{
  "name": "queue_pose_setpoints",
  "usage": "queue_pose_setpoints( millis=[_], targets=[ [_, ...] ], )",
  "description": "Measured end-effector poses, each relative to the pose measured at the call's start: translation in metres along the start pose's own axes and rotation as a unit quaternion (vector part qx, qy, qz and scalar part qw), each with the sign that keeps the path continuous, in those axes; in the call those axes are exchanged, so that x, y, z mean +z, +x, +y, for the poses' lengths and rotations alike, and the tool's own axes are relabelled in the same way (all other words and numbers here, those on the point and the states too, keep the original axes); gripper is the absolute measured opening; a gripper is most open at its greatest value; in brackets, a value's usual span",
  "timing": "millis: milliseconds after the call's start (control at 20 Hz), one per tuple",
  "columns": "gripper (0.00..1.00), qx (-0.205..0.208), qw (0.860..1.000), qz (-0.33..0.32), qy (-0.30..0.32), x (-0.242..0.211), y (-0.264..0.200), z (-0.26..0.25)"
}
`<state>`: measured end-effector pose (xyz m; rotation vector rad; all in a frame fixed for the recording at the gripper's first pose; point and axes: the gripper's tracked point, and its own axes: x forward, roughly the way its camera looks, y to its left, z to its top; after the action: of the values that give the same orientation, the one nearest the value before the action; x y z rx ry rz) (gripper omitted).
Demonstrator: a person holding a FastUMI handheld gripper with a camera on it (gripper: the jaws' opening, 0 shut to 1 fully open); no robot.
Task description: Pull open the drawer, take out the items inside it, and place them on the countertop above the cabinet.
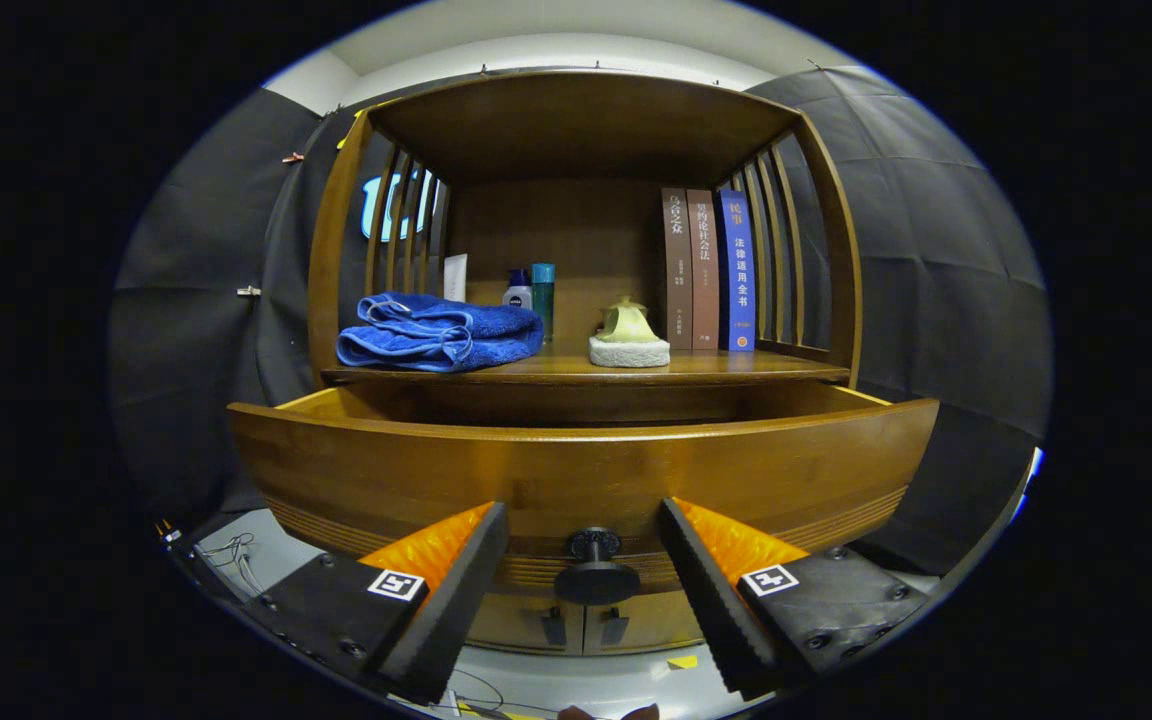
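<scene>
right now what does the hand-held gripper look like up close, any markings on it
The hand-held gripper has two wedge-shaped fingers with ribbed inner pads and toothed edges. Each finger sits on a flat dark block fastened with round screws, and each block carries a small square black-and-white marker tag. No cable runs along the fingers. They stand open on either side of the drawer knob.

My tool [584,585] has its fingers spread wide, one on each side of the dark round knob [594,570] of the drawer [576,475], touching neither it nor the wood. The drawer stands pulled out; I cannot see into it over its front. Above it, on the desk [576,368], lie a folded blue towel [439,333], two small bottles [532,293], a pale ornament [628,336] and three upright books [708,270].
</scene>
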<state>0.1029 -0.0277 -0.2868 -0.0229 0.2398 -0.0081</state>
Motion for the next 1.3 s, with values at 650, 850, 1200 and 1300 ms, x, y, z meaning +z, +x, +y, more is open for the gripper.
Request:
queue_pose_setpoints(
  millis=[650, 850, 1200, 1300],
  targets=[
    [0.99, -0.009, 1.0, 0.001, -0.018, 0.01, 0.089, 0.005],
    [0.99, -0.01, 0.999, 0.001, -0.032, 0.01, 0.093, 0.005],
    [0.99, -0.006, 0.999, -0.035, -0.015, 0.068, 0.061, 0.007],
    [0.99, -0.003, 0.999, -0.049, -0.017, 0.093, 0.036, 0.008]
  ],
)
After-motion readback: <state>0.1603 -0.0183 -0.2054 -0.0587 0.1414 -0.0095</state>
